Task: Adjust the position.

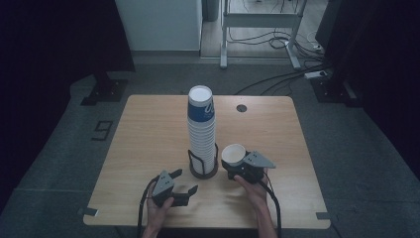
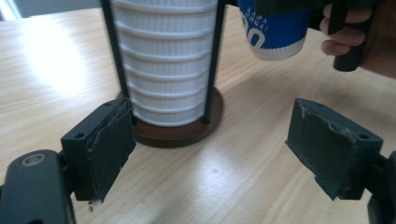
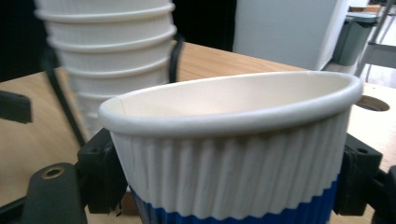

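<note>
Over on the left, your left gripper [image 1: 184, 181] is hovering low over the table [image 1: 148, 148], near its front edge, with your left hand [image 1: 159, 210] wrapped around the body from behind. Its jaws are standing wide apart with nothing between them. In the left gripper view the two worn pads [image 2: 109, 149] are framing bare wood, and the brown round base of the cup holder [image 2: 177, 133] is sitting just beyond them.

Moving to the middle, the tall stack of paper cups [image 1: 201, 129] is standing upright in that black wire holder [image 1: 203, 166], near the centre of the table. The lower cups are showing white ribbed bands, and the top cup is showing its blue sleeve and white inside. The holder's thin black rods are running up either side of the stack.

Now to the right: your right gripper [image 1: 236, 164] is clenching a single paper cup [image 1: 234, 154], just beside the holder and apart from the stack. The cup is sitting mouth up, tilted a little, lifted off the table. In the right gripper view the jaws are pressing on the cup's [image 3: 233, 154] ribbed white wall from both sides, above its blue band. Your right hand [image 1: 255, 191] is gripping the body from below. Farther back on the right, a small round cable hole [image 1: 241, 108] is showing in the tabletop.
</note>
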### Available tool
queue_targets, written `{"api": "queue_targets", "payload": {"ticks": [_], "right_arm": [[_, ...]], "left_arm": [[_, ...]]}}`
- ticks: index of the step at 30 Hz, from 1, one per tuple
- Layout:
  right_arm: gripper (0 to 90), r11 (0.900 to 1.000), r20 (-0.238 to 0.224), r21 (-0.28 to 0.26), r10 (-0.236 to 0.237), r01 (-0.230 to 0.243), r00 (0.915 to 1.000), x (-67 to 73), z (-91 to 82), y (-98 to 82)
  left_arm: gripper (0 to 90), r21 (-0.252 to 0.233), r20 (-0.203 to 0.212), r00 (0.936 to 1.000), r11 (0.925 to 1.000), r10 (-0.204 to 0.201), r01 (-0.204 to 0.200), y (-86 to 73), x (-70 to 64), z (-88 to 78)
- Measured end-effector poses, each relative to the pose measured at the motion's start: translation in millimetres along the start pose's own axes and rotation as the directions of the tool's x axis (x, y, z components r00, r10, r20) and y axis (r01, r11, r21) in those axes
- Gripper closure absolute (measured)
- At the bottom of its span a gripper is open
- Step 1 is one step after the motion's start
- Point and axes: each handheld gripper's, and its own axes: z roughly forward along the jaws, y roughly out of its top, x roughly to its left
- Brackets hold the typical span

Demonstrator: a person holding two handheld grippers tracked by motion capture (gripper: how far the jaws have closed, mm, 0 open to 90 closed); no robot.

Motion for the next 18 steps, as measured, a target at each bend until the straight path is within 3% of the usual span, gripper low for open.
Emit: {"api": "queue_targets", "payload": {"ticks": [4, 6, 8, 11, 15, 18], "right_arm": [[17.1, 1.000, 0.017, -0.005, 0.006, -0.006, 0.9998, -4.8, 12.0, 5.2], [17.1, 1.000, 0.021, 0.000, 0.016, -0.016, 0.9996, -7.5, 17.6, 7.8], [17.1, 1.000, 0.033, 0.004, 0.018, -0.018, 0.9993, -11.2, 23.0, 8.3], [17.1, 0.999, 0.043, 0.015, 0.039, -0.039, 0.9983, -18.0, 29.8, 4.1], [17.0, 0.999, 0.054, 0.035, 0.039, -0.041, 0.9978, -23.9, 36.7, -1.2], [16.9, 0.999, 0.065, 0.027, 0.040, -0.042, 0.9971, -27.5, 40.4, -4.0]], "left_arm": [[14.2, -0.027, 0.010, 0.9999, 0.9996, 0.003, -0.003, -0.4, -4.1, -0.3], [14.2, -0.051, -0.021, 0.9998, 0.9987, 0.006, -0.007, -2.5, -7.4, -0.2], [14.2, -0.063, -0.025, 0.9995, 0.9979, -0.018, 0.016, -5.5, -6.6, 0.2], [14.2, -0.053, -0.028, 0.9993, 0.9983, -0.025, 0.024, -9.0, -5.9, 1.0], [14.1, -0.074, -0.028, 0.9991, 0.9968, -0.031, 0.029, -9.0, -6.2, 0.3], [14.0, -0.120, -0.025, 0.9986, 0.9919, -0.046, 0.042, -12.0, -5.3, -3.0]]}}
